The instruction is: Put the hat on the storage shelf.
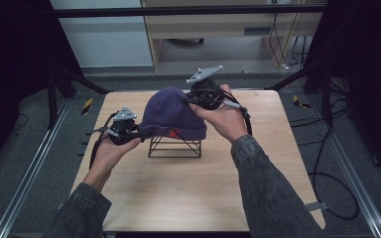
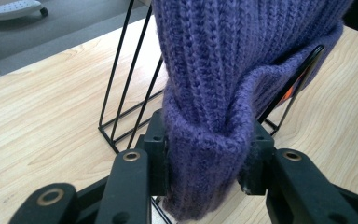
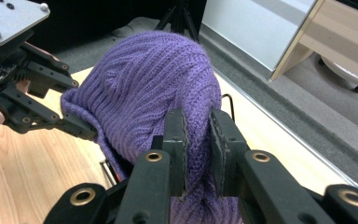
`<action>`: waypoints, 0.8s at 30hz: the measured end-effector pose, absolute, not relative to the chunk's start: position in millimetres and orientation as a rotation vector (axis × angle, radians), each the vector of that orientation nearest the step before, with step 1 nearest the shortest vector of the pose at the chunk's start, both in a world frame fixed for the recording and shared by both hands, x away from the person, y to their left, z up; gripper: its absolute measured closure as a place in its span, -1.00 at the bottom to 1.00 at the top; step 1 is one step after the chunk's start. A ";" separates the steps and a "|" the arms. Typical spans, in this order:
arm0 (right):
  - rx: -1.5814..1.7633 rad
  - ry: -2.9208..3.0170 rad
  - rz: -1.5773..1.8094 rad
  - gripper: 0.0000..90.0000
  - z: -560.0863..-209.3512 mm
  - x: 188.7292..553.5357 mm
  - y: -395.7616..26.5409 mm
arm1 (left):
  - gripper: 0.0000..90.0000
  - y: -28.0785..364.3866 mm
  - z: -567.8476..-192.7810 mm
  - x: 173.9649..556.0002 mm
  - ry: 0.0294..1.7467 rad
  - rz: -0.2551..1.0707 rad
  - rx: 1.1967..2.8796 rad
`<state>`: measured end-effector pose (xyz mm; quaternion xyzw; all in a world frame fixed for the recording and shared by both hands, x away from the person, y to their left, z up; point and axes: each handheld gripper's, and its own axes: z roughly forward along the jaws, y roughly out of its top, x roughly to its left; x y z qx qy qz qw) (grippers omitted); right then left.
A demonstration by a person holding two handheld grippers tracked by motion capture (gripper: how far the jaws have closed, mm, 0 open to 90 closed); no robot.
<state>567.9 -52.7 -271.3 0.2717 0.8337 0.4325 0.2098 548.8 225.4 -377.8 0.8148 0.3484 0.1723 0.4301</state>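
The left gripper is clamped on the folded brim of the purple beanie, and the right gripper pinches its knit near the crown. The beanie is draped over the black wire stand at mid-table, apparently nearly seated; release and straightening remain. Its long axis is upright, crown up, brim down.

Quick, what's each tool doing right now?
Left tool: closed on the folded brim of the purple beanie.
Right tool: closed on the beanie's knit.
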 end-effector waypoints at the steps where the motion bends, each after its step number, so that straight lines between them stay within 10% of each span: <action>1: 0.752 2.323 1.204 0.73 -272.3 568.1 -52.5 | 0.37 225.9 -378.9 549.1 0.869 0.429 2.033; 24: 0.766 2.370 1.184 0.74 -291.3 567.9 -48.2 | 0.37 228.6 -399.0 549.2 0.877 0.409 2.066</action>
